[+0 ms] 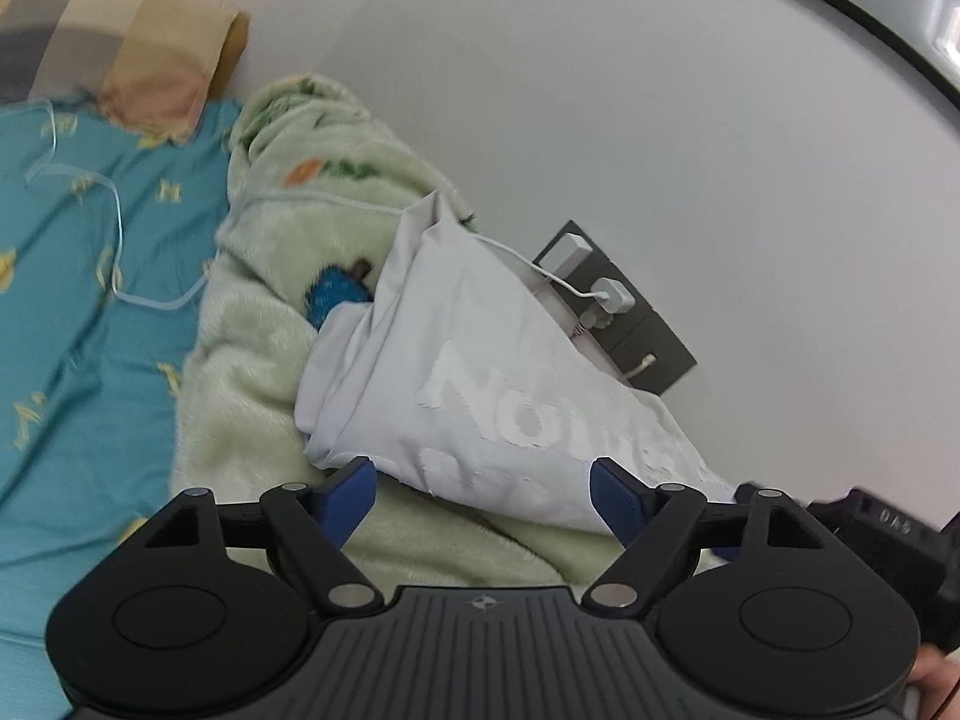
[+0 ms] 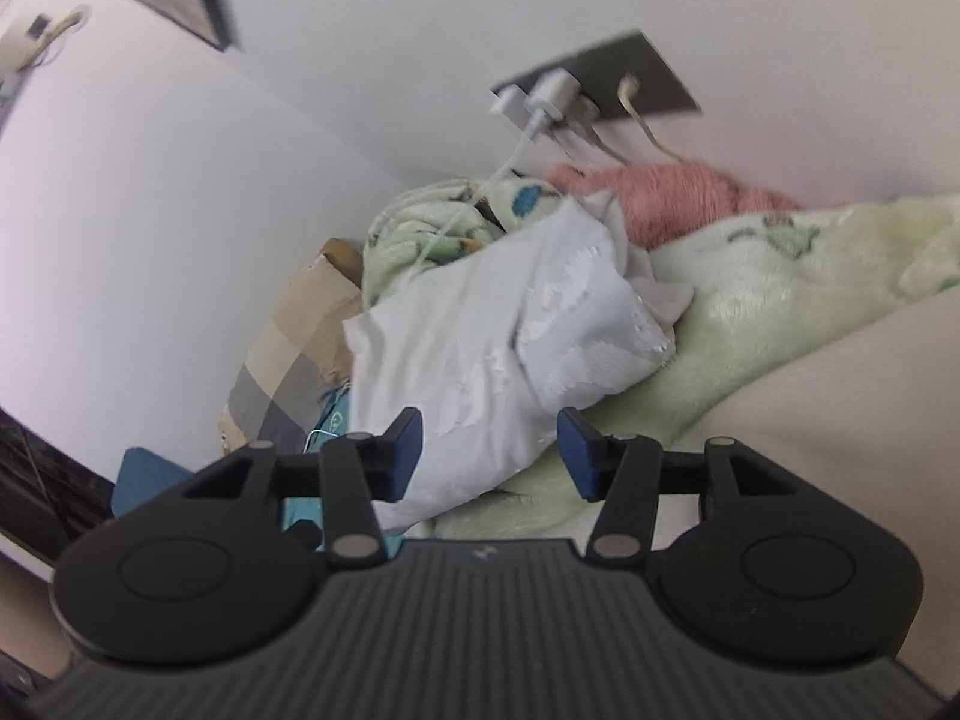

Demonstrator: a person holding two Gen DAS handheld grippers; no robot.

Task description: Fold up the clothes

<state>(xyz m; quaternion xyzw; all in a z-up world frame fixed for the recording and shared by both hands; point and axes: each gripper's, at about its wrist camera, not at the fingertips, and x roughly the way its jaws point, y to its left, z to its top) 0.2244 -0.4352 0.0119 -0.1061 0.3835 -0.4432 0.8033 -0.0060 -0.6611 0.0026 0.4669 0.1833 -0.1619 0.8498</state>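
The left tongs (image 1: 483,495) are standing spread, nothing pinched; the white garment (image 1: 480,372) is lying bundled just ahead of them on the pale green blanket (image 1: 252,360), its near edge reaching between the blue pads. The right tongs (image 2: 489,453) are also gaping, the same bundle just ahead and partly between their pads, untouched. Beyond it, a wall socket panel (image 2: 606,75) is carrying chargers.
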